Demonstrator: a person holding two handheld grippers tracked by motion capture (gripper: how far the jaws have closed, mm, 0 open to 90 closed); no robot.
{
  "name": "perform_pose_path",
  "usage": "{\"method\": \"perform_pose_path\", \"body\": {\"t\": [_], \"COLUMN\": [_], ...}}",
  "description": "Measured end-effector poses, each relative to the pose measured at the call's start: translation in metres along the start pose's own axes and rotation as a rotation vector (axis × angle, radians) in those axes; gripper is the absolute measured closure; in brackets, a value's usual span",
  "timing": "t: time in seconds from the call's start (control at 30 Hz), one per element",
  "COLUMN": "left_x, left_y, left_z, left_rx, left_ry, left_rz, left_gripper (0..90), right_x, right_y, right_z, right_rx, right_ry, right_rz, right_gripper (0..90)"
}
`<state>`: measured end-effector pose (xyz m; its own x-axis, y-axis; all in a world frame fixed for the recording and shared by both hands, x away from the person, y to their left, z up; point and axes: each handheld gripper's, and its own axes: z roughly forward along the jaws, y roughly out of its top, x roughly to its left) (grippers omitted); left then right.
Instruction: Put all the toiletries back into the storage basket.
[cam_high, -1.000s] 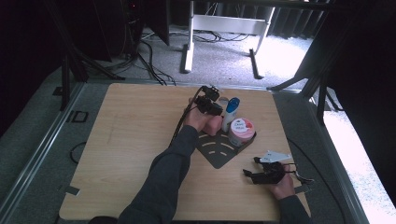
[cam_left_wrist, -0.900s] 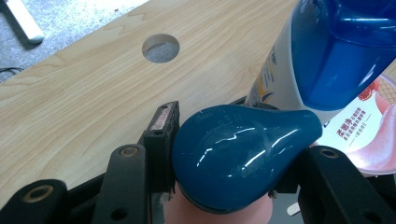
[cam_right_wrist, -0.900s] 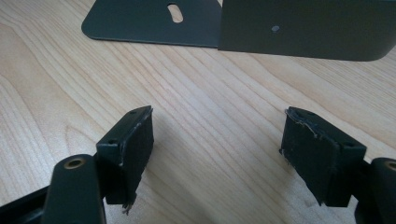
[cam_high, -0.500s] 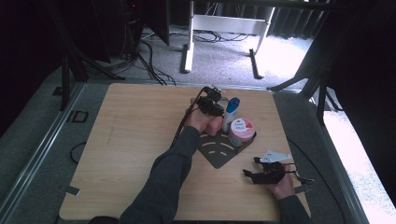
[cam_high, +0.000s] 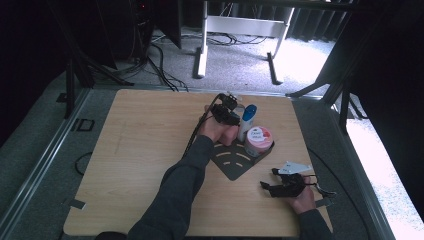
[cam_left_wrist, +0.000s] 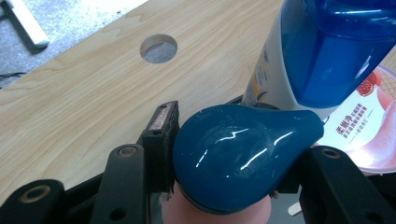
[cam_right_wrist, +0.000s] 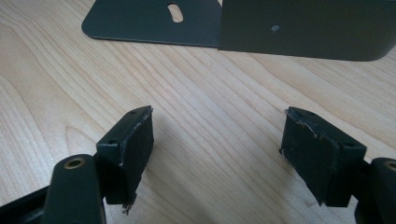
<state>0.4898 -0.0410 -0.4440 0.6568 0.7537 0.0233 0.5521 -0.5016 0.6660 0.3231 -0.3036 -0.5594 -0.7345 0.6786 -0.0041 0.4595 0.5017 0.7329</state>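
Nothing has shifted since the earlier frames: both your hands sit where they were, and the bottles and tub have not budged.

Your left tool (cam_high: 227, 114) is clamped on a teal-capped bottle (cam_left_wrist: 236, 158), its pads pressing the drop-shaped cap from both sides, with the pinkish body just below. That bottle stands at the far corner of the dark rack (cam_high: 235, 162), near the middle of the surface (cam_high: 135, 150), just beside a white bottle with a blue cap (cam_high: 247, 120) and close to the pink tub (cam_high: 259, 141).

The step looks like lifting this bottle out. The cap is glossy and tapered, so the grip may slide; hold the squeeze firm and draw straight up, not sideways, because the blue-capped bottle stands so close that a tilt could knock it. Gripping lower, on the body, would probably be safer if the cap slips.

Your left forearm reaches far across the surface, the hand wrapped around the tool, which angles down onto the bottle. Your right tool (cam_high: 280, 187) rests low at the near right, jaws spread and empty over bare wood, pointing towards the rack.
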Motion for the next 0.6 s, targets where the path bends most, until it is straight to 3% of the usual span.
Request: {"method": "perform_pose_path", "body": {"t": [0.6], "left_x": [0.0009], "left_y": [-0.006], "left_z": [0.0006], "left_rx": [0.032], "left_ry": [-0.027], "left_rz": [-0.004], "left_gripper": [35.1], "right_x": [0.0], "right_y": [0.0], "right_z": [0.0], "right_rx": [0.0], "right_ry": [0.0], "right_rz": [0.0], "right_gripper": [25.0]}}
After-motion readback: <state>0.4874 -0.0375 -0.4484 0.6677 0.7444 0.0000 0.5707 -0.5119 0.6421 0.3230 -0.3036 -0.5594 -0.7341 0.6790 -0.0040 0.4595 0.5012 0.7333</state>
